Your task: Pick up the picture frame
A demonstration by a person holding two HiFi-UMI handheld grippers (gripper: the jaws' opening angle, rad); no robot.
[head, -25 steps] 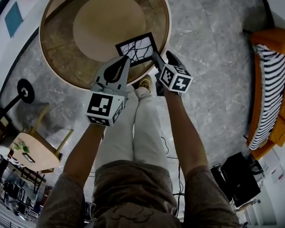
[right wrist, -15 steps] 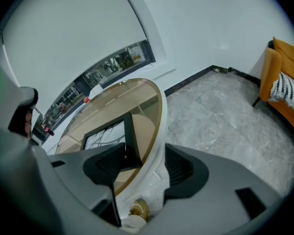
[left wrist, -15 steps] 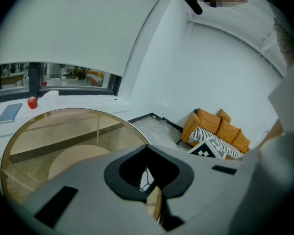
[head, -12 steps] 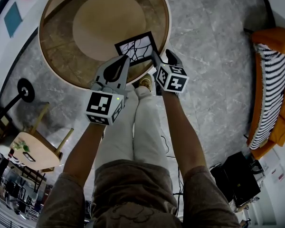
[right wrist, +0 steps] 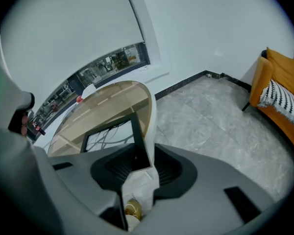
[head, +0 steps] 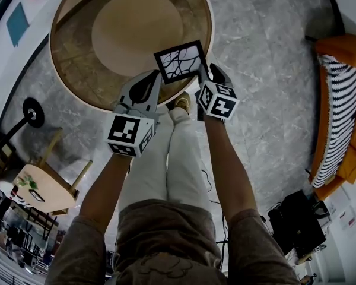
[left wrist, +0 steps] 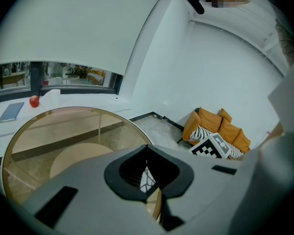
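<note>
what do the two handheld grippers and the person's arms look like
Both the left gripper and right gripper have grey moulded plastic bodies with black padded jaws framing a teardrop-shaped opening. Each carries a white cube printed with black square markers. The arms are bare below short grey-brown sleeves.
</note>
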